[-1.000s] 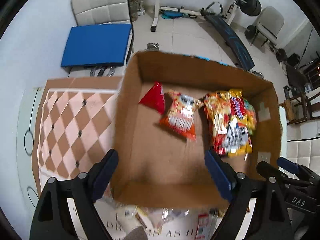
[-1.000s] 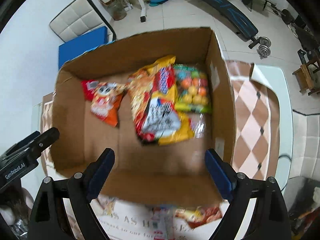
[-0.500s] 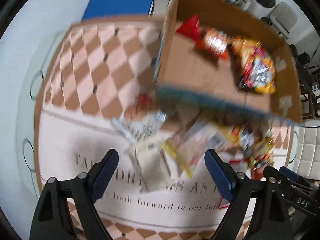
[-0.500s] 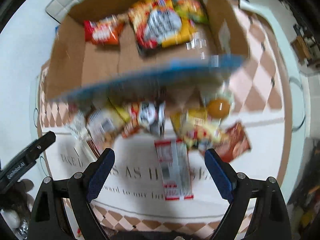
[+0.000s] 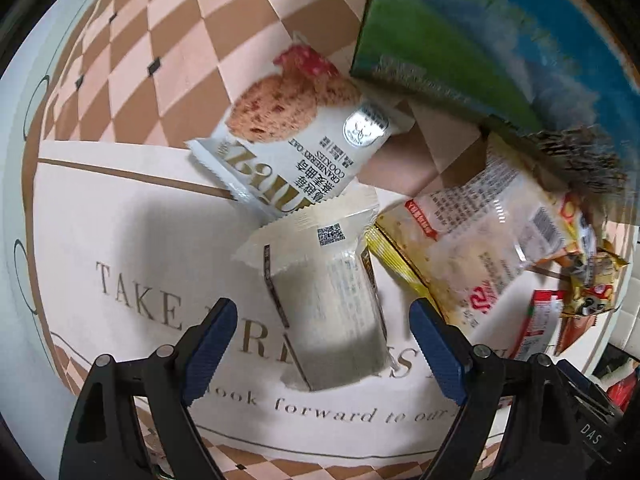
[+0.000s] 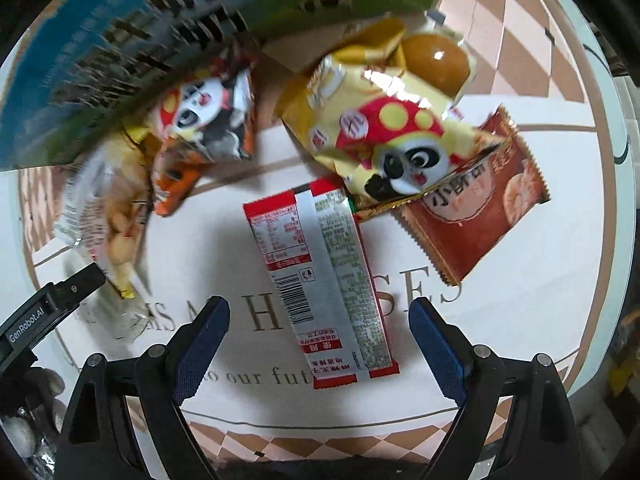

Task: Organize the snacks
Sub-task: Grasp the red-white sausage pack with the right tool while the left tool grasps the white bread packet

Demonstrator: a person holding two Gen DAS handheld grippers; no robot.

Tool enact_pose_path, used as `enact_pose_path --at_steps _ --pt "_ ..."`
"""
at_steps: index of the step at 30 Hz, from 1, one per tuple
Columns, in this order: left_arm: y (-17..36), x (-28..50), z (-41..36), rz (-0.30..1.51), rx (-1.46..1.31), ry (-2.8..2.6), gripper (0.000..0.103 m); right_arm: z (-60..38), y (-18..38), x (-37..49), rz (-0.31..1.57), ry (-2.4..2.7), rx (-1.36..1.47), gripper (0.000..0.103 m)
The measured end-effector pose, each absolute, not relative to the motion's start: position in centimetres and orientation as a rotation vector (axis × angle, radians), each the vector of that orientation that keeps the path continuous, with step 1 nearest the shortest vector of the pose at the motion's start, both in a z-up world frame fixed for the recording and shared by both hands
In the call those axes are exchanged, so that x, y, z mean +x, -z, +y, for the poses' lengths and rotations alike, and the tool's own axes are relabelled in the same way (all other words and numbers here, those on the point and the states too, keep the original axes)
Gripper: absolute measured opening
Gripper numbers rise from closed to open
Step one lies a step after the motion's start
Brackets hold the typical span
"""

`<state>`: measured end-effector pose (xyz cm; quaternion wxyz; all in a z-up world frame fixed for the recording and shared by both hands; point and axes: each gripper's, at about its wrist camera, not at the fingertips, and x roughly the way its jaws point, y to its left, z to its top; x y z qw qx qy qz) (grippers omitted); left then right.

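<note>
My left gripper [image 5: 320, 316] is open, low over the tablecloth, its fingers on either side of a pale white snack pack [image 5: 324, 292]. A cranberry oat cookie pack [image 5: 292, 128] lies behind it and a clear yellow-edged bag [image 5: 480, 248] to its right. My right gripper [image 6: 318, 316] is open around a red and silver packet [image 6: 320, 276]. Behind it lie a yellow panda bag [image 6: 384, 132], a brown biscuit pack [image 6: 476, 208], an orange panda bag [image 6: 204, 128] and a bag of nuts [image 6: 108, 216]. The cardboard box's printed wall [image 5: 480, 52] rises at the back, also in the right wrist view [image 6: 160, 32].
The table carries a checkered brown cloth with a white lettered panel [image 5: 120, 240]. More small packs [image 5: 576, 292] lie at the right in the left wrist view. The left gripper's body [image 6: 36, 320] shows at the left of the right wrist view. The table's edge [image 6: 608, 200] is at the right.
Both grippers have come down from above the open box to the loose snacks on the cloth in front of it. Each now straddles a packet. Both stay open.
</note>
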<state>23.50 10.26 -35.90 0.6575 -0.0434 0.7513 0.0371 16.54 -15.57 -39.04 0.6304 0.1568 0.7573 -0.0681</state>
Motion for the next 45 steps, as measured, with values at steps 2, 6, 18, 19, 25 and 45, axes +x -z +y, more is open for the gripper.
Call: enact_pose_path --at_steps 2,6,18,19,25,45 --pt "36.4 23.3 10.0 1.688 -0.070 -0.075 0.059 -15.4 39.6 16.3 1.732 0.178 0.353 0.093" --pt "36.6 22.3 9.7 1.663 -0.030 -0.040 0.055 -14.6 41.2 15.8 1.760 0.191 0.334 0.072" --pt "36.8 15.5 7.4 1.699 0.089 0.026 0.051 -11.9 42.4 10.1 1.846 0.109 0.348 0.057" --pt "36.8 15.0 7.3 1.693 0.097 0.026 0.052 -11.7 42.5 9.6 1.851 0.101 0.340 0.057" --pt "37.4 14.0 7.8 1.705 0.091 0.006 0.057 -10.2 43.1 8.6 1.861 0.096 0.297 0.066" --pt "36.8 13.8 7.2 1.679 0.041 0.013 0.058 -6.7 41.1 8.1 1.807 0.110 0.168 0.051"
